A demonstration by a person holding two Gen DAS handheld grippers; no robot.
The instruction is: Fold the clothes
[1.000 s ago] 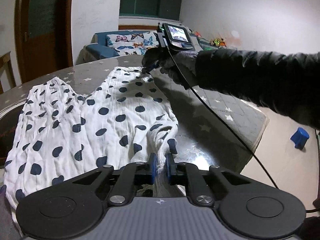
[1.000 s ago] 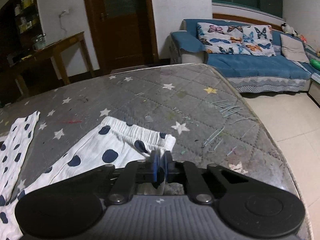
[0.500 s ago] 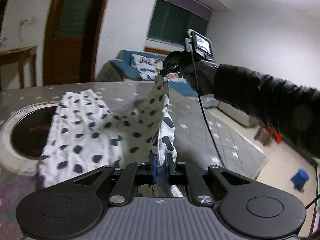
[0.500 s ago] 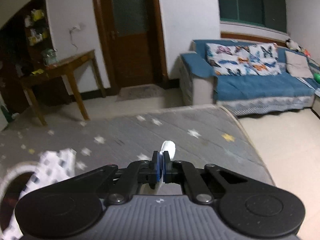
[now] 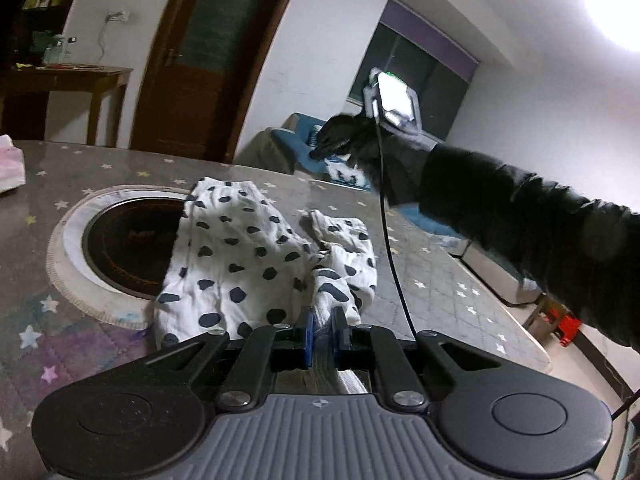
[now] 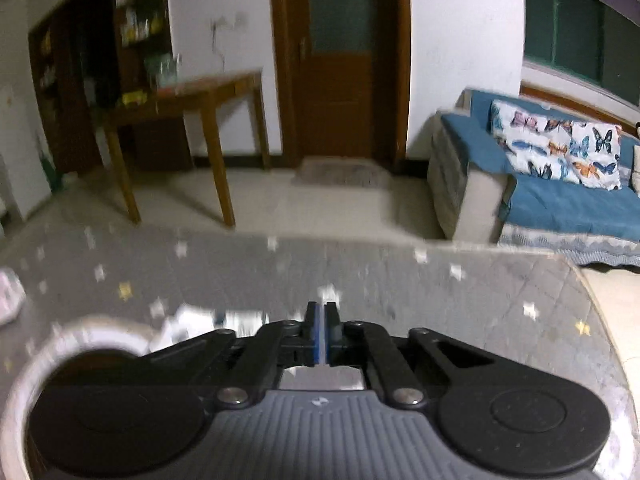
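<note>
Spotted garment (image 5: 256, 264) — L gripper (image 5: 321, 326) clamped

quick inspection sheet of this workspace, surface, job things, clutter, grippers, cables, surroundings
surface: grey star-print table cover with a round dark recess.
job's things: white navy-spotted garment, bunched, partly overlapping the recess.
clutter: pink-white item at the far left edge.
grippers: left gripper pinches garment fabric; right gripper shut, nothing visible in it, raised above the table.
cables: black cable hanging from the right device.
surroundings: blue sofa, wooden door, wooden side table.
</note>
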